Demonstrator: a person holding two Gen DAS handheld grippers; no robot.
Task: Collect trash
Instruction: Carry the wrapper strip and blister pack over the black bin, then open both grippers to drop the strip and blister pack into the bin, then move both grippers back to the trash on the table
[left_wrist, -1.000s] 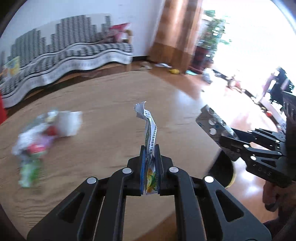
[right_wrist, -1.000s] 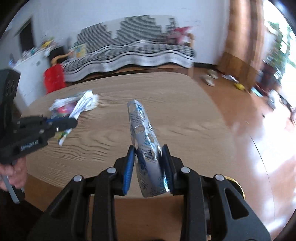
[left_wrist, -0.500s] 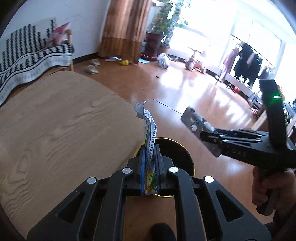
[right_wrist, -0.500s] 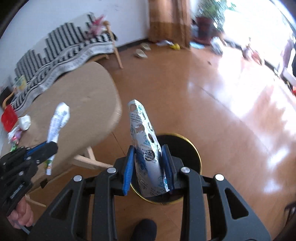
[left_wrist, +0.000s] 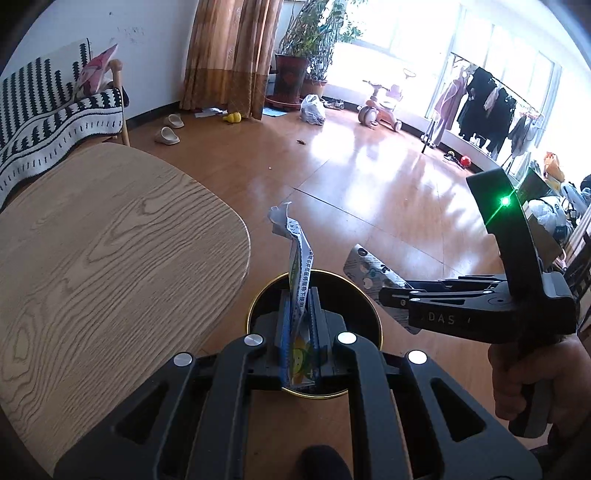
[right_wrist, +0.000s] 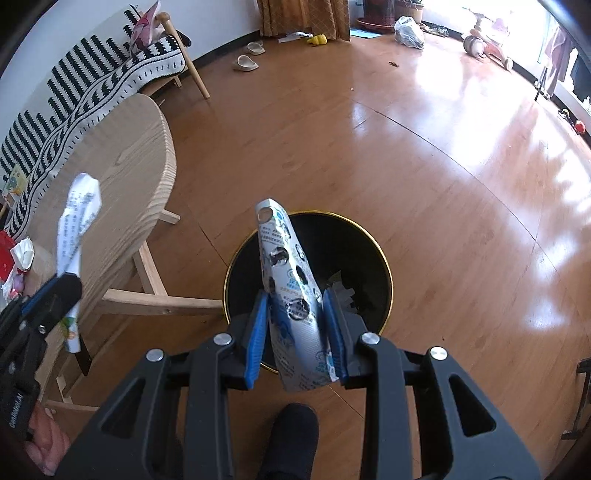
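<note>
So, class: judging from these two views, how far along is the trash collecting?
Done: some scraps already lie in the bin. In hand: the left gripper grips a printed wrapper and the right gripper a silver pill pack, both over the bin. Left: dropping both, plus litter on the table.

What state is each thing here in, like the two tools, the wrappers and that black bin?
Left tool: shut on the thin wrapper.
Thin wrapper: clamped, sticking up above the bin.
Right tool: shut on the silver wrapper.
Silver wrapper: clamped, over the bin.
Bin: open, lidless, scraps inside.
</note>
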